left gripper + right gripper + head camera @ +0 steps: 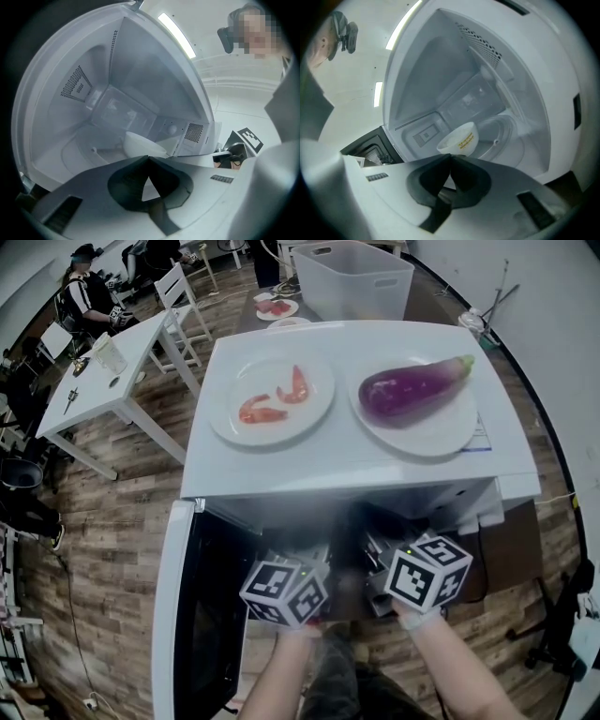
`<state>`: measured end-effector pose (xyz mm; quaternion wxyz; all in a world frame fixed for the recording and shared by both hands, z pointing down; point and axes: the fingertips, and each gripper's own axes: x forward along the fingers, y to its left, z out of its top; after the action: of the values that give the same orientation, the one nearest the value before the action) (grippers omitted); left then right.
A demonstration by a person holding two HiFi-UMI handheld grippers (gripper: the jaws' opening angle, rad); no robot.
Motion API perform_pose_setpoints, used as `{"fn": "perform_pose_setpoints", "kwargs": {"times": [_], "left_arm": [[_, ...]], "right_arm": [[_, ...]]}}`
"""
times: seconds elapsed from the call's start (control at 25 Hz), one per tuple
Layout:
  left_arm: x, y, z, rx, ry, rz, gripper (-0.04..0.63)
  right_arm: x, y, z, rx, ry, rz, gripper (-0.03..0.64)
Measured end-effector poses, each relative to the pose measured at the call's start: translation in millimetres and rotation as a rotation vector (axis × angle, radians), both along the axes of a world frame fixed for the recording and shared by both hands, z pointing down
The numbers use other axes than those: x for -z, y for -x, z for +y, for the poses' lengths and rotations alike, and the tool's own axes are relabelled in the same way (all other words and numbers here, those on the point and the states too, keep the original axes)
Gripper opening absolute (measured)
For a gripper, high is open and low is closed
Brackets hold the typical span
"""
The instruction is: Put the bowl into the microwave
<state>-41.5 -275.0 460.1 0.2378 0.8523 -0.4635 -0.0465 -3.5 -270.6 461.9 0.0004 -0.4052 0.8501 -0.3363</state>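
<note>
a: where's the bowl?
b: i see the small white ceramic bowl inside the white microwave oven, mid-frame in both gripper views, just past my tips.
a: jaws?
b: left gripper is pressed tip to tip, nothing between. right gripper is the same, closed and empty.
a: the door?
b: the dark-glass door stands swung out at the head view's lower left. on top, a purple aubergine lies upper right, and a round white plate with orange-pink shrimp pieces sits left of it.
</note>
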Motion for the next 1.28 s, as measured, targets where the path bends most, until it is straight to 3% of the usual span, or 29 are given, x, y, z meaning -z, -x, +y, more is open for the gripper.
{"fn": "perform_pose_setpoints", "kwargs": {"times": [0.64, 1.28], "left_arm": [[12.7, -10.9, 32.8, 0.012, -0.064, -0.038, 0.000], [24.5, -15.9, 83.0, 0.033, -0.081, -0.021, 0.000]], "right_arm": [[15.5, 3.0, 32.0, 0.050, -0.128, 0.029, 0.003], [26.9, -0.1, 78.9, 0.058, -0.136, 0.030, 0.003]]}}
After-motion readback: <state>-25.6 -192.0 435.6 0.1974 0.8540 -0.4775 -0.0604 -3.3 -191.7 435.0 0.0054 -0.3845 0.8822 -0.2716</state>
